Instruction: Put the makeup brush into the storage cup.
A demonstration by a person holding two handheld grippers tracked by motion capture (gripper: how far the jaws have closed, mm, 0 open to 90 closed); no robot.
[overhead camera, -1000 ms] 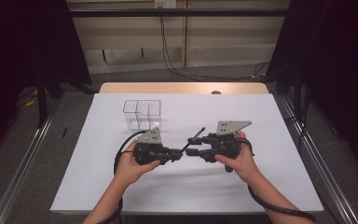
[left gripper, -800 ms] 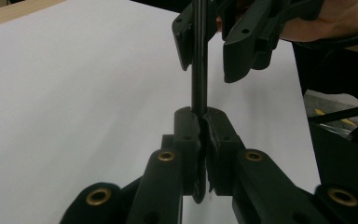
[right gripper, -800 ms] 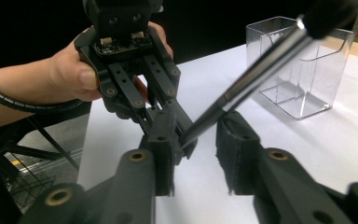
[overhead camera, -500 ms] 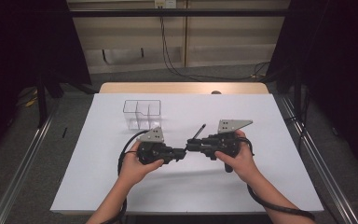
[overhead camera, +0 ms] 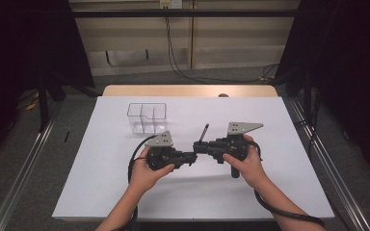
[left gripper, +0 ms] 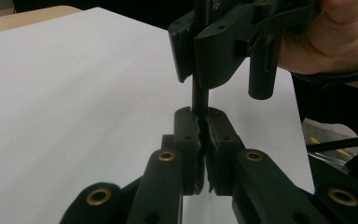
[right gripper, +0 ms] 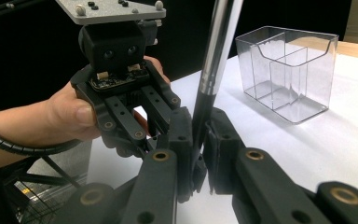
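The slim black pen with a silvery metal barrel (right gripper: 213,60) is sitting in the air above the white table (overhead camera: 279,192), caught between the two grippers where they meet nose to nose in front of the person. The right gripper (right gripper: 196,158) has just been closing its jaws, and the pen's dark lower part is now pinched between its pads, so both tools are gripping the pen at once. The left gripper (left gripper: 200,140) is clamped tight on the pen's black end, its jaws nearly touching around it. Against the frame a second ago, the pen is standing steeper and the right gripper is now on it as well. I judge this to be a hand-over in mid-step: with the right gripper's hold made, the left one looks free to let go.

The right gripper view is showing the silvery barrel rising up and away from the jaws, with the clear plastic three-compartment organiser box (right gripper: 289,70) standing empty on the table beyond, well apart. The high view is showing the pen (overhead camera: 204,132) as a short dark stick tilting up between the grippers, and the box (overhead camera: 147,117) toward the far left. The left gripper view is showing how close the two sets of jaws are sitting along the pen.
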